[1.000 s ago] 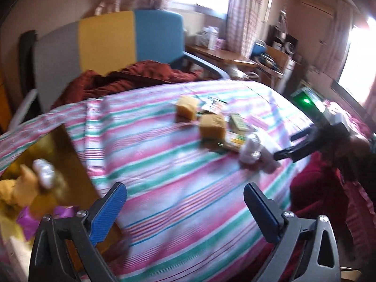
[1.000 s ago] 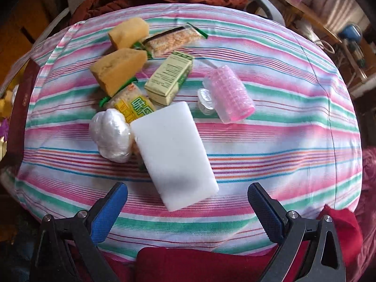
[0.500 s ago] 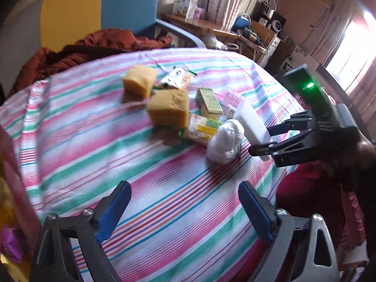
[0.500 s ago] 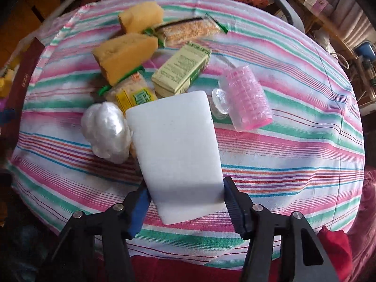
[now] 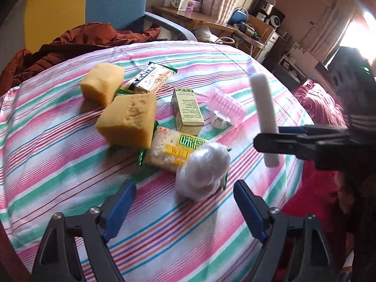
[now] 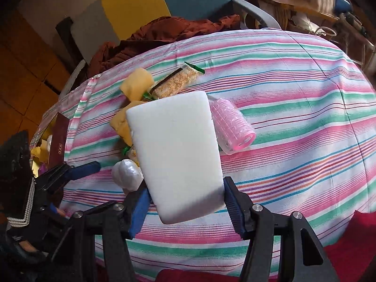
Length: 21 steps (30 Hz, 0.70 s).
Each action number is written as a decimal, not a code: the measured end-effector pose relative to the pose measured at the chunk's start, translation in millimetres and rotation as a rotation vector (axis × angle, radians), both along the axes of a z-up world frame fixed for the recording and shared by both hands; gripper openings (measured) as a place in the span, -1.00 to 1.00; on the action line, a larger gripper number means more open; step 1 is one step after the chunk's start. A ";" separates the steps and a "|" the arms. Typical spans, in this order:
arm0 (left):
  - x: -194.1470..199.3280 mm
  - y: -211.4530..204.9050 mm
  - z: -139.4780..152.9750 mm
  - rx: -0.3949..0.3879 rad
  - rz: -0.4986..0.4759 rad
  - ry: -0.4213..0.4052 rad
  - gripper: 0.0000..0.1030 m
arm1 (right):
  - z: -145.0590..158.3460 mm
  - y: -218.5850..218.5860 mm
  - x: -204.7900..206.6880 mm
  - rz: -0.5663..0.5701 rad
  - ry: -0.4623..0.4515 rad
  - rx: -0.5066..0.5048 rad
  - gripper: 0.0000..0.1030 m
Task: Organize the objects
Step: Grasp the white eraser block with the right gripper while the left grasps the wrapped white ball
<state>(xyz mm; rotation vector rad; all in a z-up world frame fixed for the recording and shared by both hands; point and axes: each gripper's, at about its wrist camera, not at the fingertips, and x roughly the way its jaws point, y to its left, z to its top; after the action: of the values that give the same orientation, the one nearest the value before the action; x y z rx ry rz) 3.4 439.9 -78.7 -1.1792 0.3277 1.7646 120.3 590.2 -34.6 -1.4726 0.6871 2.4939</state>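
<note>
Striped cloth [image 5: 70, 164] in pink, green and white covers the round table, with a chair [image 5: 112, 2] draped in a rust-red blanket [image 5: 89, 37] behind it and a cluttered desk further back. Largest of the loose items is the white foam block [image 6: 176, 155], now clamped across its lower end between the right gripper [image 6: 185, 202] fingers and lifted clear of the cloth, tilted up; a second ago it lay flat on the table with those fingers spread either side of it. That pick is done, so the block looks ready to be carried to wherever it belongs. Left behind in a cluster are two yellow sponges [image 5: 129, 119], a green carton [image 5: 186, 111], a yellow snack pack [image 5: 174, 149], a cereal bar [image 5: 150, 81], a pink hair roller [image 5: 226, 109] and a crumpled plastic ball [image 5: 203, 171]. Facing that ball, the left gripper [image 5: 184, 208] has swung in closer, its fingers wide apart and holding nothing.
</note>
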 end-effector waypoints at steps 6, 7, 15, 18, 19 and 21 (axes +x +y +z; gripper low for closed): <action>0.1 19.7 -7.7 0.005 -0.009 -0.016 0.22 | -5.3 15.7 -8.6 -0.042 0.037 -0.023 0.18; 0.5 21.5 -10.2 -0.002 -0.016 -0.021 -0.09 | -5.1 15.9 -8.8 -0.044 0.040 -0.024 0.18; 13.1 -14.8 3.0 0.020 -0.030 0.040 -0.25 | -5.0 17.6 -8.5 -0.042 0.045 -0.025 0.18; 10.7 -36.0 10.0 0.021 0.009 0.048 -0.25 | -5.5 17.3 -9.0 -0.047 0.036 -0.016 0.18; 9.2 -44.3 12.8 0.021 0.022 0.053 -0.25 | -5.6 16.9 -9.4 -0.049 0.031 -0.009 0.18; 5.9 -62.7 19.3 0.027 0.059 0.062 -0.24 | -5.7 16.0 -10.1 -0.053 0.022 0.004 0.18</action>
<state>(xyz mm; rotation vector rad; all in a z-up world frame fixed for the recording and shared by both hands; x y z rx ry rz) 9.3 377.2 -59.4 -1.1276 0.3073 1.8543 110.2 606.3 -40.3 -1.4090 0.7142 2.4736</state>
